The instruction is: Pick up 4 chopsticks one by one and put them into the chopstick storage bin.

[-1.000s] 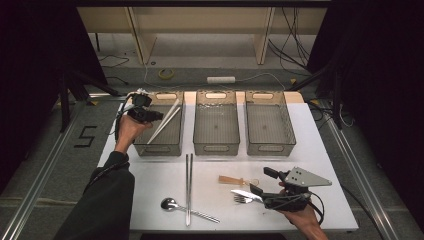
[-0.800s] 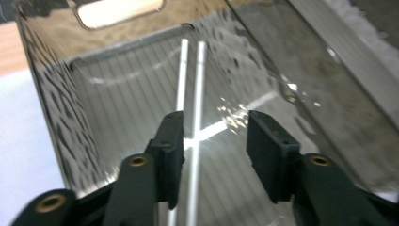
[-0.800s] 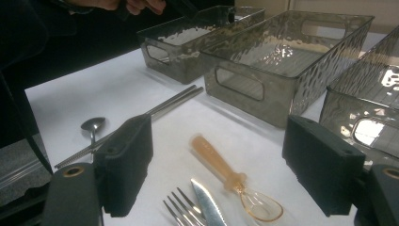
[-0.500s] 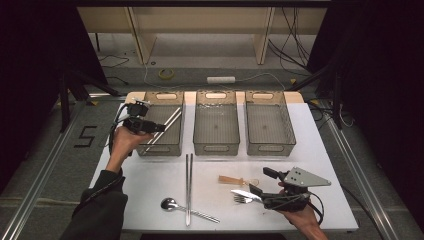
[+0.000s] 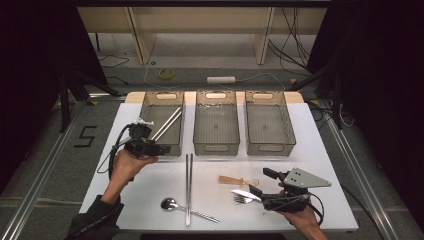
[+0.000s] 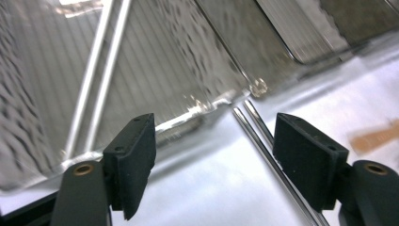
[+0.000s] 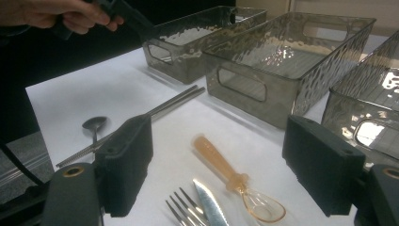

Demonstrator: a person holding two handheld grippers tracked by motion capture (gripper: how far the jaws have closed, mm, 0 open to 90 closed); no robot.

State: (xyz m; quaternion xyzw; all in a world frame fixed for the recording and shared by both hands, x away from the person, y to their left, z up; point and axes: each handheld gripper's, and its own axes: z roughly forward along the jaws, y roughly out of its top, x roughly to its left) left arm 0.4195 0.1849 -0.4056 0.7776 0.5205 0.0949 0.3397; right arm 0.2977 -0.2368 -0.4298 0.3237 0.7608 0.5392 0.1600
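My left gripper [image 5: 161, 148] hovers at the front left corner of the left smoky bin [image 5: 148, 106]; its jaws have just been opening and stand open with nothing between them. A pair of metal chopsticks [image 5: 168, 123] lies slanted inside that bin. In the left gripper view my left gripper [image 6: 214, 160] faces the bin wall [image 6: 164, 70], and a second pair of chopsticks [image 6: 263, 136] runs past the right jaw. My right gripper [image 5: 261, 183] rests open at the table's near right, over a fork [image 7: 186, 209], a knife [image 7: 209, 205] and an orange plastic spoon [image 7: 226, 176].
The middle bin [image 5: 216, 145] and the right bin [image 5: 270, 145] stand in a row with the left one at the back of the white table [image 5: 320, 165]. The second chopstick pair [image 5: 189, 185] and a metal spoon [image 5: 170, 204] lie near the front edge.
The left hand has drawn back from over the left bin toward the near side. Its jaws have opened and the chopsticks it held now lie in that bin. The right hand has stayed still.
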